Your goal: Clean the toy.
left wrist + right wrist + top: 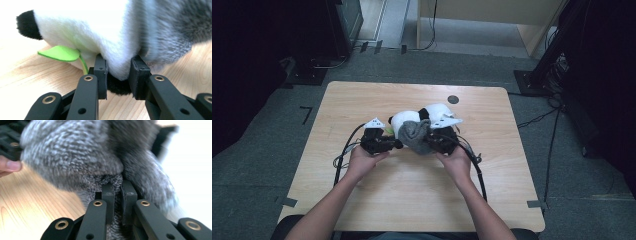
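Reaching in from the near edge, both forearms angle inward over the table (362, 210); the left gripper (384, 142) pinches the panda plush (409, 119) at mid-table, and the right gripper (434, 140) clamps the grey sock (414, 134) draped over it

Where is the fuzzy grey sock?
In the high view, the fuzzy grey sock lies mid-table against the panda plush toy, pinched by the right gripper.

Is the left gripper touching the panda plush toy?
Touching. In the left gripper view, the left gripper has both jaws pressed against the white fur of the panda plush toy.
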`<state>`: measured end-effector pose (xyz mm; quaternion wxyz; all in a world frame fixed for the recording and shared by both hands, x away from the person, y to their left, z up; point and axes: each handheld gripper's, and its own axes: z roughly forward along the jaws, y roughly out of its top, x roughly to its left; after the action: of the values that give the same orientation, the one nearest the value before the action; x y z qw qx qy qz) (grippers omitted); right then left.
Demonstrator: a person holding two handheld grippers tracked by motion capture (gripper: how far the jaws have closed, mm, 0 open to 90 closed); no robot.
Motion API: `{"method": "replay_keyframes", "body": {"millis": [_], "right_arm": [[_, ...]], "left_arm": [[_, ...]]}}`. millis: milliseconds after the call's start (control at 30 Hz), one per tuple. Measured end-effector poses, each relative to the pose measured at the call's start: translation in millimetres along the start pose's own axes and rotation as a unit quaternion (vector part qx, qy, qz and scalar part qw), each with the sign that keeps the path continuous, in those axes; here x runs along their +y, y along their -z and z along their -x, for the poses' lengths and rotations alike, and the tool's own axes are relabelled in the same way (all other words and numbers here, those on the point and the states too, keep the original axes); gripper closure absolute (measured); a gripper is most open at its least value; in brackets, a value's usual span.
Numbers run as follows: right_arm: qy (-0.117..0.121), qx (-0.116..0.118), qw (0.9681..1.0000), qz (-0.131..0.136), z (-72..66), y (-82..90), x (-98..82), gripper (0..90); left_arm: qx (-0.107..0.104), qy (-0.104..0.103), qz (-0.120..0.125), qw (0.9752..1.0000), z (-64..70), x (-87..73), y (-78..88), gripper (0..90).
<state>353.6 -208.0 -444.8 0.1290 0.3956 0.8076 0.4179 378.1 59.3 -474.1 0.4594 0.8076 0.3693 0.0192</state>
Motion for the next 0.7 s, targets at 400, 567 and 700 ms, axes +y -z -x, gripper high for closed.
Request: {"method": "replay_keyframes", "body": {"millis": [400, 567, 700], "right_arm": [[-0.055, -0.044, 0.9973, 0.02, 37.9, 29.4, -6.4, 84.9], [-0.088, -0.072, 0.993, 0.034, 60.0, 42.6, -12.9, 84.9], [-0.112, -0.076, 0.9889, 0.061, 71.3, 57.0, -13.3, 84.9]], "left_arm": [[0.003, 0.002, -0.001, 1.0, -7.3, -0.8, 3.6, 74.7], [0.0, -0.011, 0.01, 0.9999, -7.3, -0.9, 5.1, 76.4], [-0.012, -0.03, 0.014, 0.9994, -7.5, -1.7, 6.2, 78.5]]}}
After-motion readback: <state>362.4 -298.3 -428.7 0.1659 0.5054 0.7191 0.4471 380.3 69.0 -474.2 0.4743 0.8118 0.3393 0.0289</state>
